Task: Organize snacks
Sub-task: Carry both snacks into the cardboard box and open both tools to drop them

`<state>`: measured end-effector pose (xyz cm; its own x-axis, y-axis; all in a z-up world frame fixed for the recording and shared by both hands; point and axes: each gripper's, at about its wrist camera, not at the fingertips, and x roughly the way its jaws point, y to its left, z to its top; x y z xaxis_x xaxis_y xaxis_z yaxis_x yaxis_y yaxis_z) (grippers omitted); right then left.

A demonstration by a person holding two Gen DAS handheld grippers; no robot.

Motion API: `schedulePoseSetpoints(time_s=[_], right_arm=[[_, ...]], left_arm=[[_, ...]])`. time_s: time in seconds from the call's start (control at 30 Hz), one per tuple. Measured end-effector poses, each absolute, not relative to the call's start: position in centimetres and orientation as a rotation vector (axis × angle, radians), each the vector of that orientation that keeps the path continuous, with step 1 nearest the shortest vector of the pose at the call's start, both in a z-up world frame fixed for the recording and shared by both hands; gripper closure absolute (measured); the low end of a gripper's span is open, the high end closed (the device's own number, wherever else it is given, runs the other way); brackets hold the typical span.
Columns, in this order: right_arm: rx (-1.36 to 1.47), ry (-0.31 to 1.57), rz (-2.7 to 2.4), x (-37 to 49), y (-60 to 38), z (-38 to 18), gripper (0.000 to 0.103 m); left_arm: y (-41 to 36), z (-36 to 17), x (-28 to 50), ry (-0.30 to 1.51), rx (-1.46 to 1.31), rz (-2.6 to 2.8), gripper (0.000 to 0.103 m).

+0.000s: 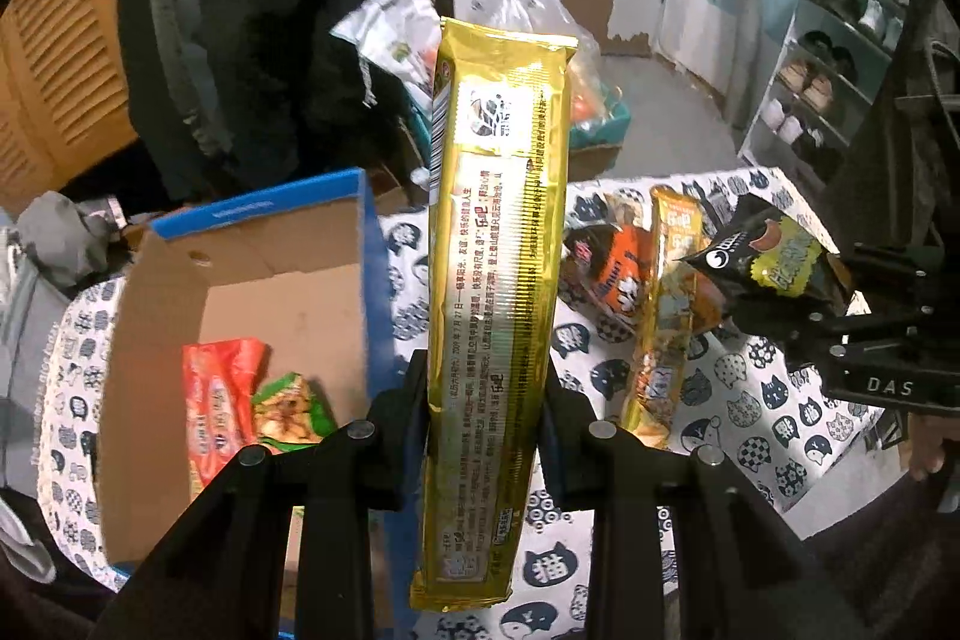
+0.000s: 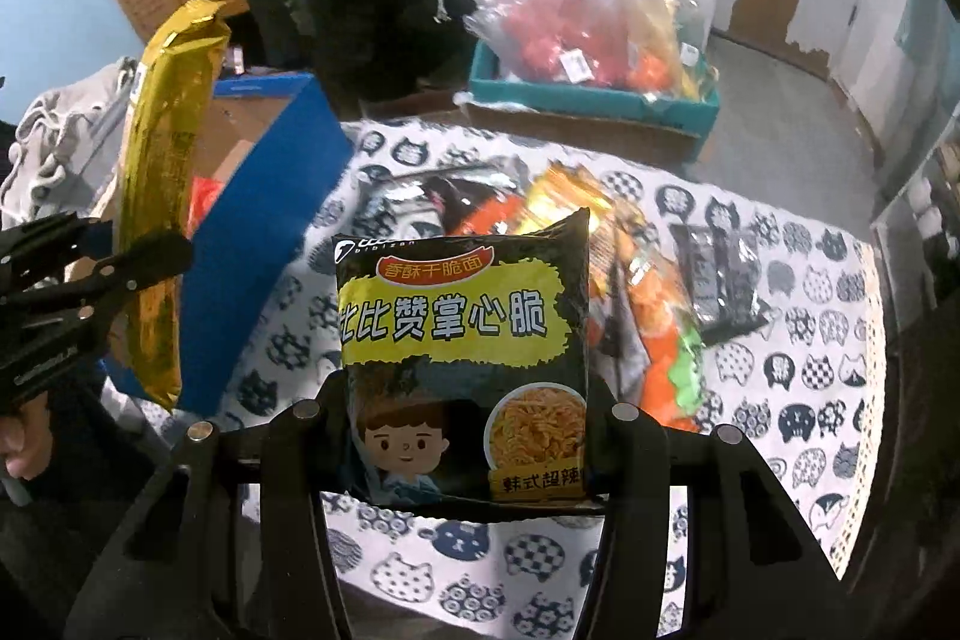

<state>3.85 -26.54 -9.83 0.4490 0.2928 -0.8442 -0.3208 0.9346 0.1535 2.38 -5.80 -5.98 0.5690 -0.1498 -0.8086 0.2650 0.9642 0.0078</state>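
Observation:
My left gripper (image 1: 483, 388) is shut on a long gold snack packet (image 1: 498, 250) and holds it upright above the table, just right of the blue cardboard box (image 1: 282, 280). The box holds an orange packet (image 1: 216, 394) and a green packet (image 1: 291, 409). My right gripper (image 2: 471, 418) is shut on a black and yellow noodle snack bag (image 2: 462, 340), held above the cat-print tablecloth (image 2: 798, 388). That bag also shows in the left wrist view (image 1: 774, 256). The gold packet also shows in the right wrist view (image 2: 162, 196), next to the blue box (image 2: 264, 220).
Several loose snack packets (image 2: 600, 244) lie in the middle of the table, with a black packet (image 2: 717, 280) to their right. A second gold packet (image 1: 660, 316) and an orange one (image 1: 612, 280) lie there. A teal box (image 2: 594, 100) with plastic bags stands behind.

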Motion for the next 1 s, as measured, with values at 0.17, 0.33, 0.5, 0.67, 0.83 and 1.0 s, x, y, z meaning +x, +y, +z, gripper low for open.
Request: schedulePoseSetpoints(time_s=[0.17, 0.33, 0.5, 0.67, 0.83, 1.0], right_arm=[[-0.031, 1.012, 0.411, 4.3, -24.6, -8.7, 0.052], [-0.044, 0.996, 0.44, 5.0, -22.3, -7.8, 0.052], [-0.058, 0.996, 0.464, 5.7, -20.1, -7.4, 0.052], [-0.071, 0.992, 0.49, 6.5, -17.5, -7.0, 0.052], [-0.085, 0.988, 0.52, 7.4, -14.7, -6.5, 0.052], [-0.102, 0.997, 0.55, 8.2, -11.9, -6.7, 0.052]], left_arm=[[-3.9, -5.1, 2.1, 0.917, 0.103, -0.227, 0.071], [-1.8, -4.9, 1.9, 0.907, 0.076, -0.201, 0.071], [0.3, -5.0, 2.0, 0.905, 0.049, -0.167, 0.071], [2.9, -5.3, 2.6, 0.911, 0.019, -0.123, 0.071], [5.3, -5.9, 3.2, 0.922, -0.006, -0.075, 0.071], [7.8, -6.9, 3.6, 0.939, -0.026, -0.018, 0.071]])
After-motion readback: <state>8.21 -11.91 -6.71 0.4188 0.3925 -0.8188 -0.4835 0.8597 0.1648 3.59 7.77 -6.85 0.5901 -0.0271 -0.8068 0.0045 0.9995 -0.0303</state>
